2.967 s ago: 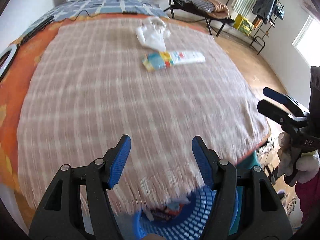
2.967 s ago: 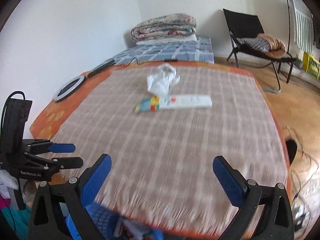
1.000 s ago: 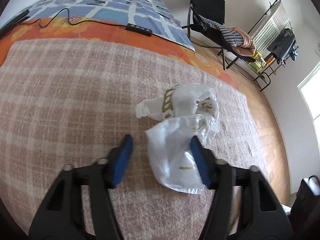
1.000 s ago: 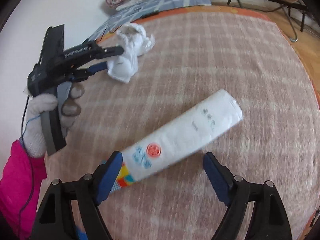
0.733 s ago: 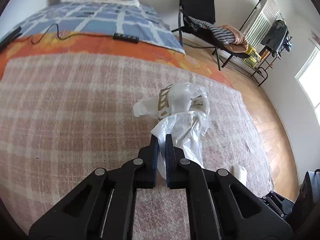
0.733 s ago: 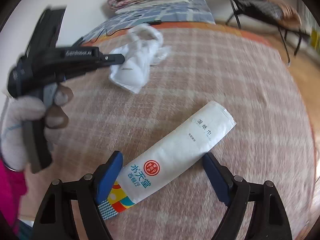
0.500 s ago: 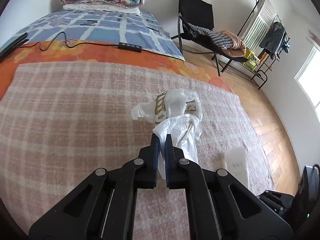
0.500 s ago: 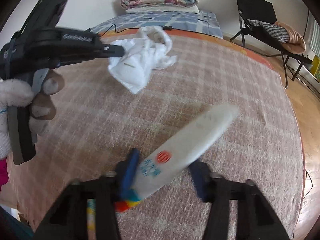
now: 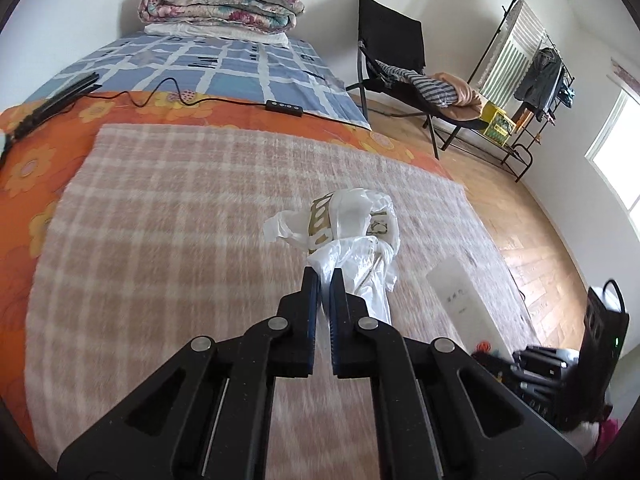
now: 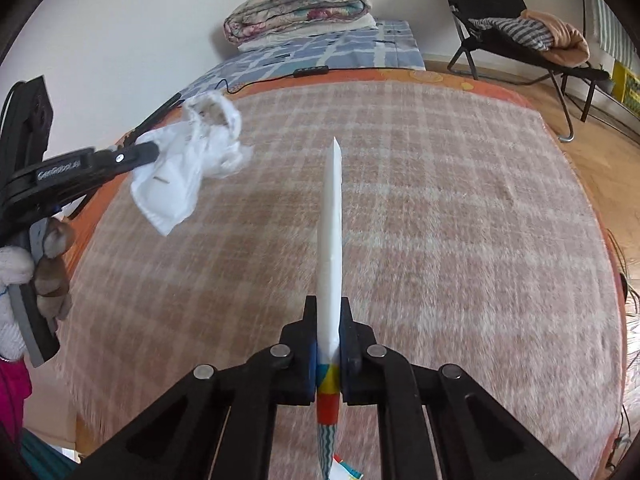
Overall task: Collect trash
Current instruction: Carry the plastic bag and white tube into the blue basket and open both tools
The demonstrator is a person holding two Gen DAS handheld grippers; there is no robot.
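Gripping a crumpled white plastic bag (image 9: 356, 240), the left gripper (image 9: 325, 280) has its blue-padded jaws pressed nearly together on a pinch of the film at the bag's near edge. In the right wrist view the same bag (image 10: 188, 168) hangs from the left gripper (image 10: 154, 150) clear of the pink-and-white checked blanket (image 10: 460, 220), at the left side of the bed. A brown-and-white printed item shows through the bag's far part; what it is cannot be told.

Right gripper (image 10: 329, 320): jaws clamped hard on a flattened wet-wipes pack (image 10: 331, 240), held edge-on so it appears as a thin white blade pointing away from the camera. The grip falls near the pack's coloured end, with red, yellow and blue print showing just behind the pads. In the left wrist view the pack (image 9: 464, 300) appears as a white slab at the right, its near end running to the right gripper (image 9: 528, 364), where the contact is blurred.

Surroundings: orange flowered sheet (image 9: 36, 152) under the blanket, blue checked bedcover (image 9: 208, 64) beyond it, a folded floral quilt (image 9: 220, 4) at the far end against the wall. A black cable with an inline controller (image 9: 283, 106) lies across the orange sheet. A black folding chair (image 9: 396, 48) with clothes stands at the far right on the wooden floor.
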